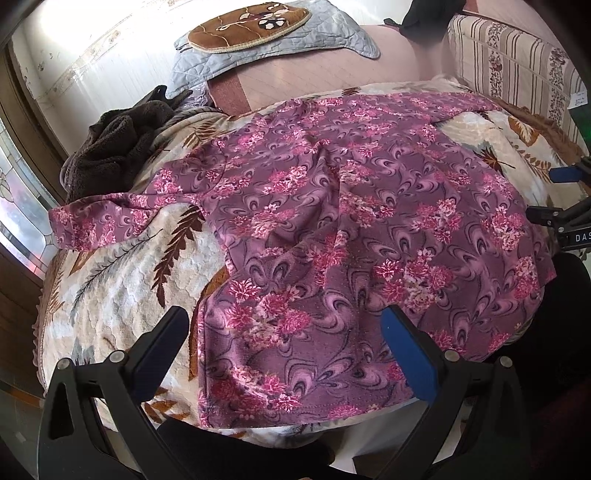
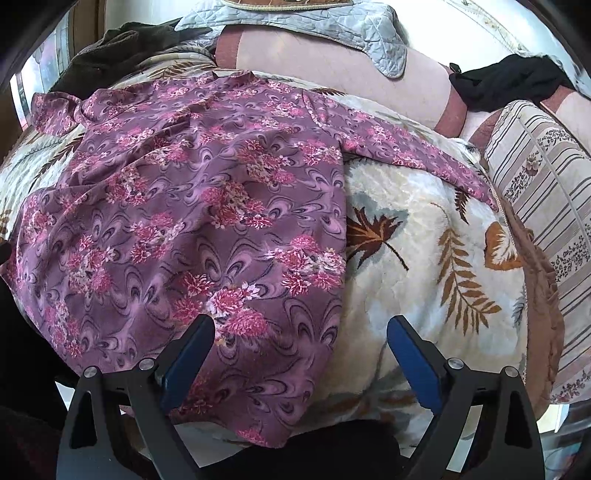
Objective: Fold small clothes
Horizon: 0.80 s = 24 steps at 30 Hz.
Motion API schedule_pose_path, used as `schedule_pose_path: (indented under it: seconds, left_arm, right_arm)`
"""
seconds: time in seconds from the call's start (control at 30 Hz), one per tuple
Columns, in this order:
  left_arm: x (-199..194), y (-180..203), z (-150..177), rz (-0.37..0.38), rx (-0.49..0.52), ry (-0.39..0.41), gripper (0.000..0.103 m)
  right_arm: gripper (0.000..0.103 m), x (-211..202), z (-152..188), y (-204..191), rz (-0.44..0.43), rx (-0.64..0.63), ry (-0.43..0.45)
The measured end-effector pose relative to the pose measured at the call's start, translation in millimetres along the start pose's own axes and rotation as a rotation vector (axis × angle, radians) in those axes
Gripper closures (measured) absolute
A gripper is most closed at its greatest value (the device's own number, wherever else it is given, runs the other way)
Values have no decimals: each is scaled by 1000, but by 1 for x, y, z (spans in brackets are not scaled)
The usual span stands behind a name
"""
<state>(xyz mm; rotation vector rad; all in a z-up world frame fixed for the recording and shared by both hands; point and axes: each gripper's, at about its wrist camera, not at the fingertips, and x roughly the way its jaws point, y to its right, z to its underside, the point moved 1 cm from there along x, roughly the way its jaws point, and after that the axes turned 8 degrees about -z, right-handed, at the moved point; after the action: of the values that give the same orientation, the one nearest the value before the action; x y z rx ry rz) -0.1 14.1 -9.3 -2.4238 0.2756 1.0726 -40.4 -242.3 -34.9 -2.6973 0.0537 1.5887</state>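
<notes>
At the far left, a dark brown garment (image 1: 107, 147) lies bunched on the bed, just beyond the left sleeve (image 1: 92, 221) of the shirt (image 1: 332, 221). The shirt, purple with pink flowers, is spread flat across a cream blanket (image 1: 122, 280) printed with brown and grey leaves; the blanket covers the bed. The left sleeve reaches out to the left, the right sleeve (image 2: 417, 162) runs out to the right toward a striped cushion (image 2: 546, 192), and the hem lies along the near edge of the bed, with some wrinkles across the body. The left claw (image 1: 284, 325) hovers over the near-left corner of the hem, jaws apart and holding nothing; its left finger (image 1: 162, 350) stands over blanket just beside the shirt's left edge, its right finger (image 1: 410, 354) over the shirt itself. Whether either finger touches the cloth cannot be told. The right claw (image 2: 301, 332) hovers over the near-right corner of the hem, jaws likewise apart and empty; its left finger (image 2: 188, 362) stands over the shirt, its right finger (image 2: 417, 362) over bare blanket. Part of this claw also shows at the right edge of the left wrist view. At the far side, a grey quilted pillow (image 1: 280, 40) carries a brown oval mat (image 1: 247, 29). To the far right, a black cloth (image 2: 509, 85) lies on the pink bedcover (image 2: 325, 62), near the striped cushion.
</notes>
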Motion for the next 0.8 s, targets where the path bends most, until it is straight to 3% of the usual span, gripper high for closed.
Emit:
schedule_pose_path:
  seconds: [0.8]
  left_arm:
    - [3,-1,-8,1,5,-12,0]
  right_arm:
    - [9,0,-1,5,-8,27,12]
